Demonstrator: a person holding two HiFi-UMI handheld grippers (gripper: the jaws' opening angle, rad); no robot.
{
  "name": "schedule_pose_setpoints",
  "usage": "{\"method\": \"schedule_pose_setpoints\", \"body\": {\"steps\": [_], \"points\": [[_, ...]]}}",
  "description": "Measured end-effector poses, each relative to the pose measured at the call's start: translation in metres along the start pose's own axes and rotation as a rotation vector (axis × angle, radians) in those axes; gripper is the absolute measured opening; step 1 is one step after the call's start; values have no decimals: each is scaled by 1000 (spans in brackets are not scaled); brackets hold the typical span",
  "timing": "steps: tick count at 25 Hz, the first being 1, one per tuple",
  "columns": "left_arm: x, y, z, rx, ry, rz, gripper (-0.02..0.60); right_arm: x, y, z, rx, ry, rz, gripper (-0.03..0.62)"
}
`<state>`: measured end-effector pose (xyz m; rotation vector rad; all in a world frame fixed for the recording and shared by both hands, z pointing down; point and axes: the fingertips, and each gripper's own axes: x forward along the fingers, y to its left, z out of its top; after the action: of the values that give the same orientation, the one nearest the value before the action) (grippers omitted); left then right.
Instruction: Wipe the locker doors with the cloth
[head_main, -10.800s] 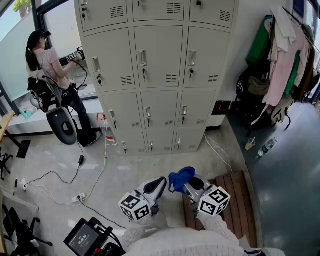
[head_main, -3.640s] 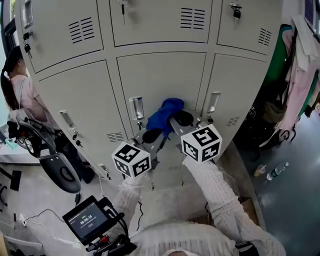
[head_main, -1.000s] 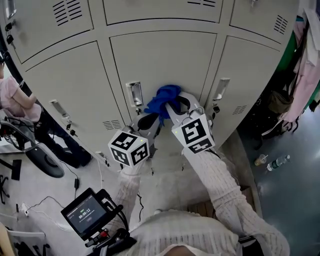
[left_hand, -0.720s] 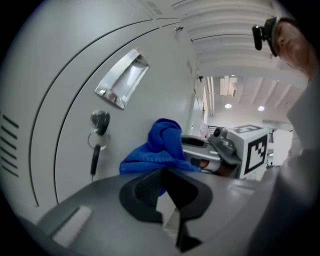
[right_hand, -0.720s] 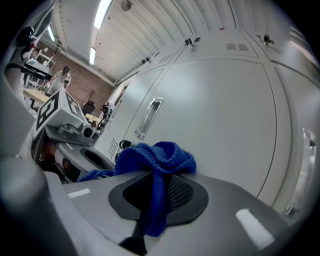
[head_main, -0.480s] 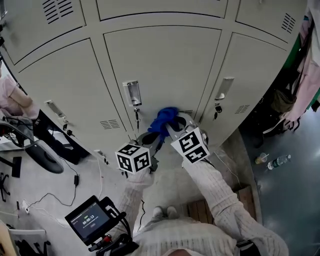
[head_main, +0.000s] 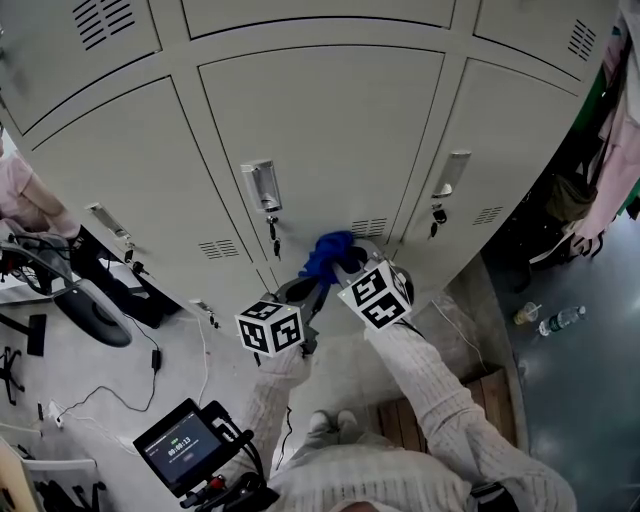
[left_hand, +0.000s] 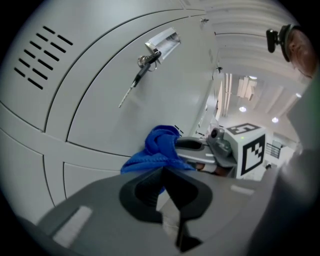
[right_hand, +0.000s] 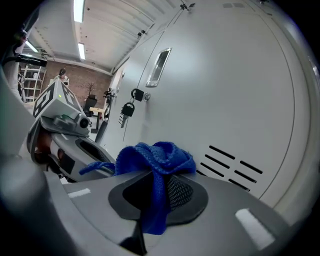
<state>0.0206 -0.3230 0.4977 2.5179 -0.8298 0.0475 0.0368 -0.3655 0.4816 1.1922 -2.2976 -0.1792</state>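
Now your left gripper (left_hand: 165, 175) sits with jaws together, empty, just beside the blue cloth (head_main: 328, 250). Your right gripper (right_hand: 155, 186) pinches that cloth, bunched against the middle locker door (head_main: 330, 140) near its vent slots (head_main: 369, 227), so the wad wipes.

bright, even light | fisheye edges dark | near jaws blurred

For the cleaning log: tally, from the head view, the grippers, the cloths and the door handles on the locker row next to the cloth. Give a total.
Grippers: 2, left gripper and right gripper
Cloths: 1, blue cloth
Door handles: 3, left handle, middle handle, right handle
Total: 6
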Motion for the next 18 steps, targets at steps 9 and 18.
{"method": "schedule_pose_setpoints", "body": {"steps": [9,18], "points": [[-2,-14,5,28,-1,4,2,-10,-1,-3,-67,41,-51,55],[6,-83,86,220,-116,-182,3,-89,-60,68,-89,-184,-245,55]]}}
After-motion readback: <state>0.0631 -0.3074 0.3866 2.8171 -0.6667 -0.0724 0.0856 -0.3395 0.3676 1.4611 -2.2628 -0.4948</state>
